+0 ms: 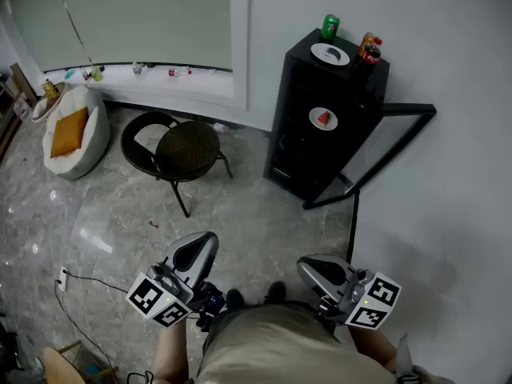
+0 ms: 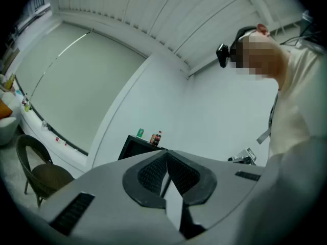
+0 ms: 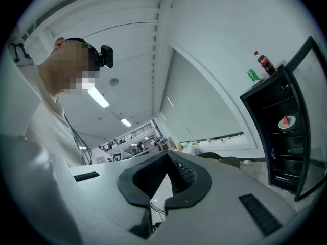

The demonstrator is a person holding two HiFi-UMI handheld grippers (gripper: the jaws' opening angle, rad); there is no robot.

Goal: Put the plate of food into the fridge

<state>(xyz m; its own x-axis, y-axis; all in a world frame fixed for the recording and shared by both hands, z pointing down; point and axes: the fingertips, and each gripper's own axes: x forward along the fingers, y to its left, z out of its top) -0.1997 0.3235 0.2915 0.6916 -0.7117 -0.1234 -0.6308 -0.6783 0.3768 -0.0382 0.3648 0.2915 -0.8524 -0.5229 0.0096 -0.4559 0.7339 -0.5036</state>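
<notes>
The black fridge [image 1: 320,126] stands against the wall at the upper right, its glass door [image 1: 388,146] swung open to the right. A white plate with a red wedge of food [image 1: 323,119] sits on a shelf inside it, and the right gripper view shows that plate of food [image 3: 286,121] too. Both grippers are held low, close to the person's body and far from the fridge. My left gripper [image 1: 198,249] is shut and holds nothing. My right gripper [image 1: 314,269] is also shut and empty.
On top of the fridge are an empty white plate [image 1: 330,54], a green can [image 1: 330,26] and a cola bottle [image 1: 370,52]. A dark round chair [image 1: 180,152] stands left of the fridge, with a white beanbag [image 1: 72,130] further left. A cable [image 1: 88,282] lies on the marble floor.
</notes>
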